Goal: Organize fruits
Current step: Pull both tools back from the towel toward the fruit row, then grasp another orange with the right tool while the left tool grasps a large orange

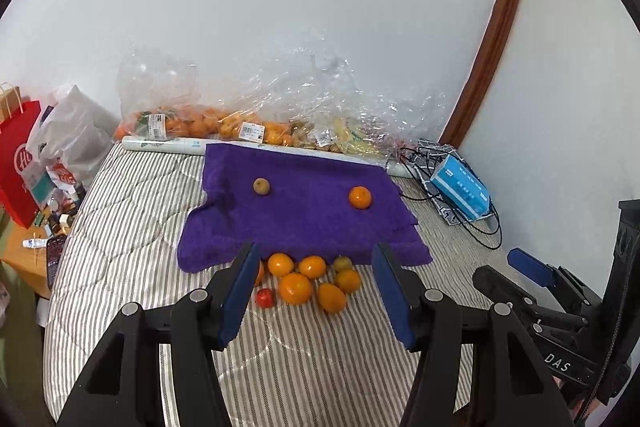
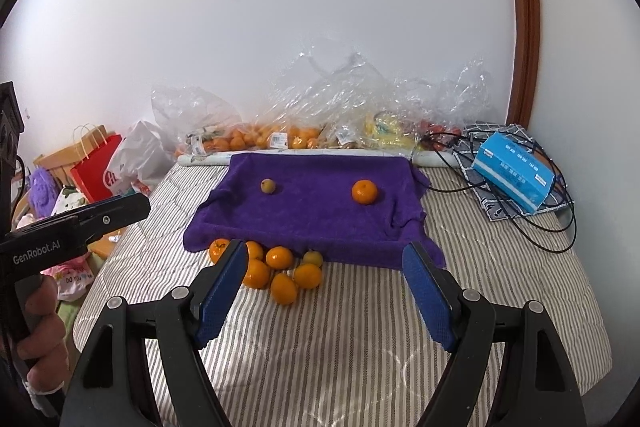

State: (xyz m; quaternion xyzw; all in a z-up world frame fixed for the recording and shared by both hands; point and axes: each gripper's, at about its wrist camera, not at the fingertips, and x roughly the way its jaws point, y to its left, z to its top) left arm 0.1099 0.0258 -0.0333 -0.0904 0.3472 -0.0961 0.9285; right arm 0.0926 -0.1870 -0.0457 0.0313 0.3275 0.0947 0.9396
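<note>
I'm over a striped quilted bed (image 1: 132, 211) against a white wall, where a fuzzy purple towel (image 1: 304, 211) beyond my fingers carries one round orange (image 1: 360, 197) and a small dull fruit (image 1: 261, 185). The pile of smooth oranges (image 2: 280, 269) lies just ahead between the released, empty left gripper (image 1: 316, 291) and right gripper (image 2: 326, 291). Only the left view shows the small red fruit (image 1: 264, 297) by the left finger, with bare quilt nearer me.

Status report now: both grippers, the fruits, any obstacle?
Left gripper open, empty. Right gripper open, empty. Round orange mandarin and small brownish fruit on purple towel; fruit pile waits. Nothing blocking.
</note>
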